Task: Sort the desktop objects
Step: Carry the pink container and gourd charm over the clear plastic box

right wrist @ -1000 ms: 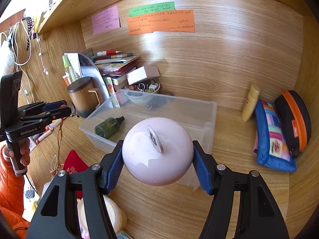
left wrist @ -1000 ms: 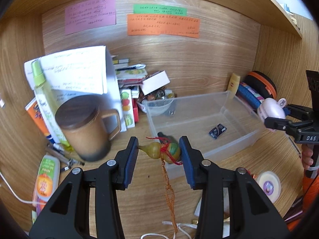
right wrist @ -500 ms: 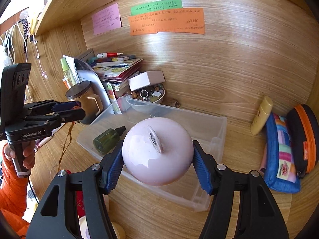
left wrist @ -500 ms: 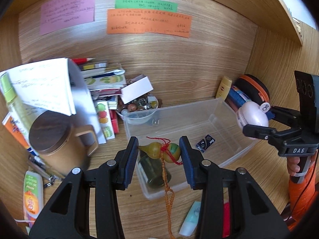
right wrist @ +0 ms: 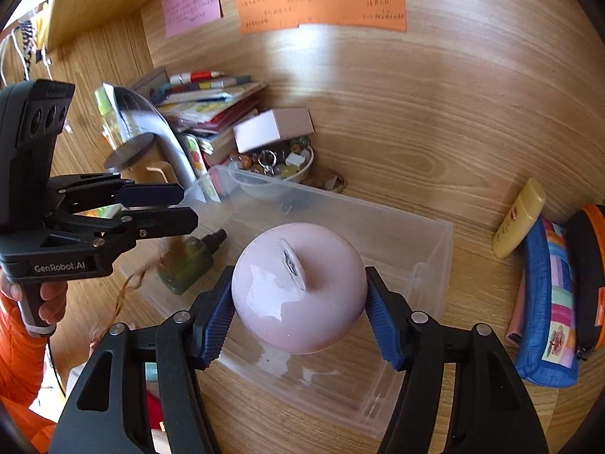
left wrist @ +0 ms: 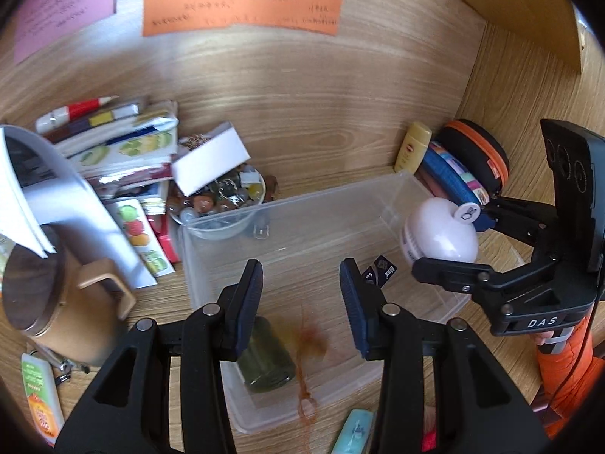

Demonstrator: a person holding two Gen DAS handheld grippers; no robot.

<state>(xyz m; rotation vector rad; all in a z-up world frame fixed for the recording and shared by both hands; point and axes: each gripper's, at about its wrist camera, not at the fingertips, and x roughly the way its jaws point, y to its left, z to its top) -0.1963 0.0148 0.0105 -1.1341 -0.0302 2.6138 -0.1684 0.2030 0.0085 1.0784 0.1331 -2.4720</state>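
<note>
A clear plastic bin [left wrist: 389, 204] sits on the wooden desk; it also shows in the right wrist view [right wrist: 435, 265]. My left gripper [left wrist: 300, 299] is open above the bin's near end. A small gourd charm with a red cord [left wrist: 308, 336] is a blur below it, falling into the bin beside a green bottle [left wrist: 266, 359]. Small dark packets [left wrist: 380, 270] lie in the bin. My right gripper [right wrist: 298, 299] is shut on a pink apple-shaped jar [right wrist: 298, 287], held over the bin's right part.
A brown lidded mug [left wrist: 41, 302], stacked books [left wrist: 121, 151] and a bowl of beads [left wrist: 223, 196] stand left of the bin. A yellow tube [right wrist: 520, 219], a blue pouch [right wrist: 548, 302] and a black-orange case [right wrist: 590, 265] lie at the right.
My left gripper moved forward over the bin, opened and let go of the gourd charm, which drops into the bin. My right gripper carried the pink jar closer over the bin.
</note>
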